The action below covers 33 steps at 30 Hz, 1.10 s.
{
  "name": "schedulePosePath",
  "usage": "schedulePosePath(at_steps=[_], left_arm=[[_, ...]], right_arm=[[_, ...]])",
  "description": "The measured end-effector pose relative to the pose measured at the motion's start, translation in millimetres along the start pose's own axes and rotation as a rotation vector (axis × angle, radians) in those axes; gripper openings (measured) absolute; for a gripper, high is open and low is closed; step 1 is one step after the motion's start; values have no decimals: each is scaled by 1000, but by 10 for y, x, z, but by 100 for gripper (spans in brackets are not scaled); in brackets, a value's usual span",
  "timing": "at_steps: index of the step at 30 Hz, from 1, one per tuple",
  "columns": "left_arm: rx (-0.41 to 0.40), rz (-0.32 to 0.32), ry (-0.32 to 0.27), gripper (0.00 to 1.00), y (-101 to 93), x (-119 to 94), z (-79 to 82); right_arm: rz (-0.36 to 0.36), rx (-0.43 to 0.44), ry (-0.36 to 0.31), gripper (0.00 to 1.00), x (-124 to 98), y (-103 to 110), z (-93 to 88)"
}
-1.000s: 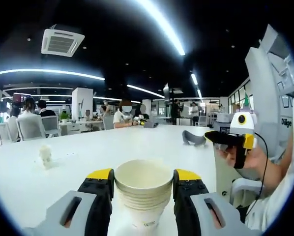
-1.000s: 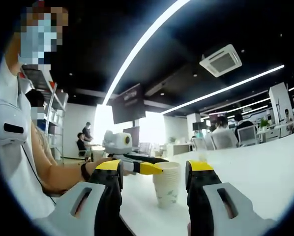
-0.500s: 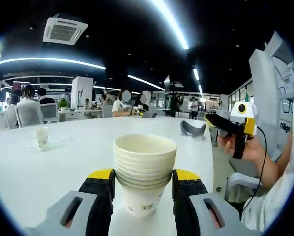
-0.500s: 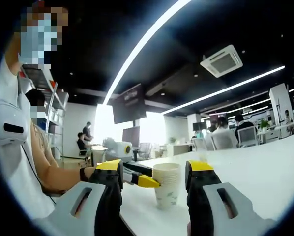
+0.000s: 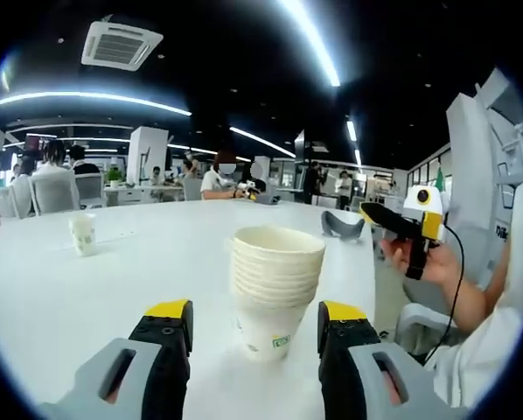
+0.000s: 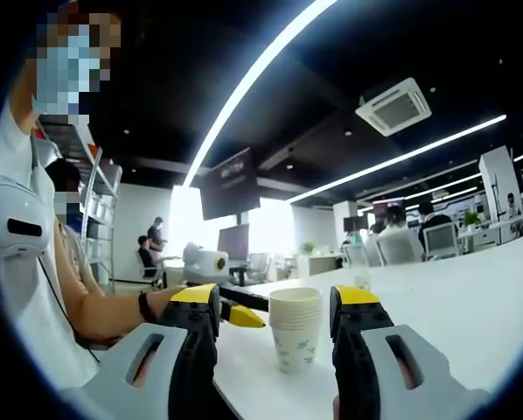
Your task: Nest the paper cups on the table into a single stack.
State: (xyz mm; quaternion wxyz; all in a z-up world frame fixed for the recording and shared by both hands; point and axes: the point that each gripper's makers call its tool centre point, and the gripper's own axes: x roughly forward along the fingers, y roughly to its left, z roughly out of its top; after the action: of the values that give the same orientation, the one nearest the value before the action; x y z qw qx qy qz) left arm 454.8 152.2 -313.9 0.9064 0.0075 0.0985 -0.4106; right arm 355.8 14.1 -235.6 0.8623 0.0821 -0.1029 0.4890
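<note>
Left gripper (image 5: 254, 317) is standing open, jaws wide of the cup stack (image 5: 275, 289) and gripping nothing; right gripper (image 6: 275, 302) is likewise gaping, empty. Stack is sitting upright on the table (image 5: 87, 297). Judgement: light, crushable paper; grip gently mid-wall.

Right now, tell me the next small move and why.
Probably send the left claw toward the lone cup at the table's far left. The stack stands free between open jaws, and that cup is not yet nested.
</note>
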Motion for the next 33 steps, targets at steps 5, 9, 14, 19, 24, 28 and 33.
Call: schedulePosePath(at_steps=[5,9,14,19,24,28,33], left_arm=[[35,73,22,62,406,-31,22],[-20,57,-42,63,670,-45,272],[4,169,-41,63,1194,61,409],[47,300,-49,67,1709,337,498],[4,346,-57,67,2042,677,463],[-30,384,-59,66,2275,889,412],[-9,511,-34,65,2728,1081,325]], right_arm=[[1,-3,0,53,-9,1,4],[-4,-14,-4,53,-38,-29,51],[-17,-19,-3,53,-68,-88,70],[-17,-24,-3,53,-60,-101,93],[-17,-30,5,53,-48,-99,96],[-21,-34,7,53,-41,-104,110],[-21,-39,8,53,-22,-108,111]])
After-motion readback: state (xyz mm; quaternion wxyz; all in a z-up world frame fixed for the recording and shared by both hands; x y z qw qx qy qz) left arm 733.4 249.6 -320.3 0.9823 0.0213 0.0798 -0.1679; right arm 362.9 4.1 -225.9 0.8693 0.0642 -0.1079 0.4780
